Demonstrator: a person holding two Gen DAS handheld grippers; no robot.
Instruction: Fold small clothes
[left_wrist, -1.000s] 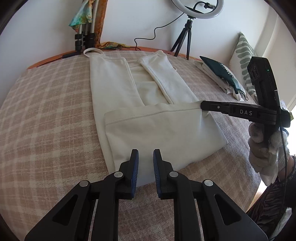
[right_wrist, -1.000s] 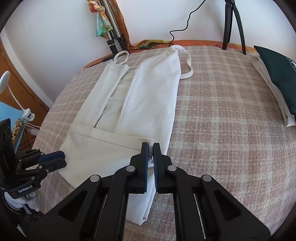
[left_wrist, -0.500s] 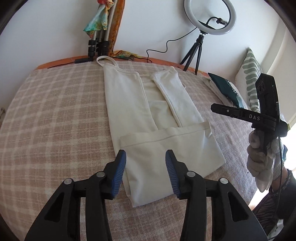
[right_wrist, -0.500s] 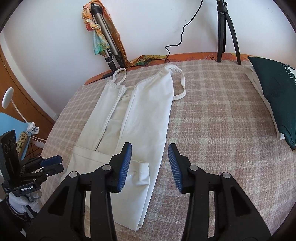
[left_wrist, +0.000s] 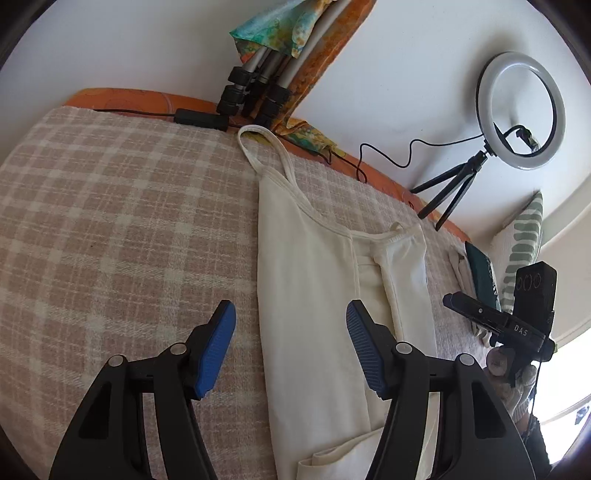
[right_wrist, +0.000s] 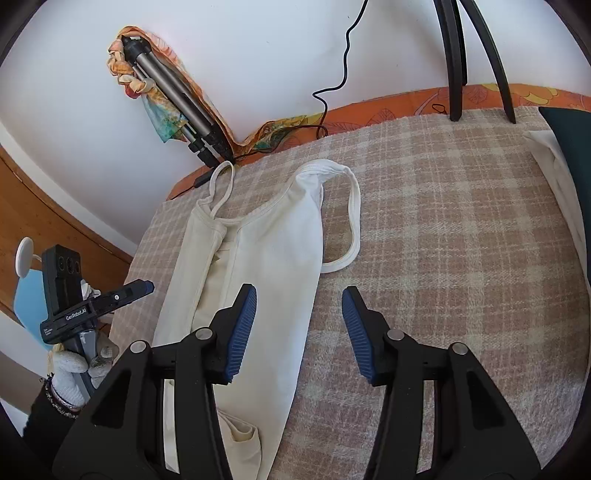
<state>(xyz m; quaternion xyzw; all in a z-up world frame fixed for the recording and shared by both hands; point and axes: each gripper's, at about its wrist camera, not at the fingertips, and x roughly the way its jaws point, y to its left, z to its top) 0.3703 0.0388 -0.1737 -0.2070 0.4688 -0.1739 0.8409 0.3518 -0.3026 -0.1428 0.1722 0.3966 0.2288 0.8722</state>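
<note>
A cream strappy top (left_wrist: 306, 295) lies flat on the plaid blanket (left_wrist: 110, 229), sides folded in and its bottom hem folded up near me. My left gripper (left_wrist: 291, 332) is open and empty, above the top's left long edge. My right gripper (right_wrist: 299, 317) is open and empty, above the top's (right_wrist: 280, 251) right edge, just below the loose strap (right_wrist: 351, 229). Each gripper shows in the other's view, the right one (left_wrist: 476, 306) and the left one (right_wrist: 129, 295).
Tripod legs with a colourful scarf (left_wrist: 266, 74) lean on the wall behind the top. A ring light on a small tripod (left_wrist: 517, 110) stands at the back right. Folded clothes (right_wrist: 565, 177) and a striped cushion (left_wrist: 524, 251) lie at the right.
Both grippers let go of the folded-up hem, opened wide and moved forward along the top towards its straps.
</note>
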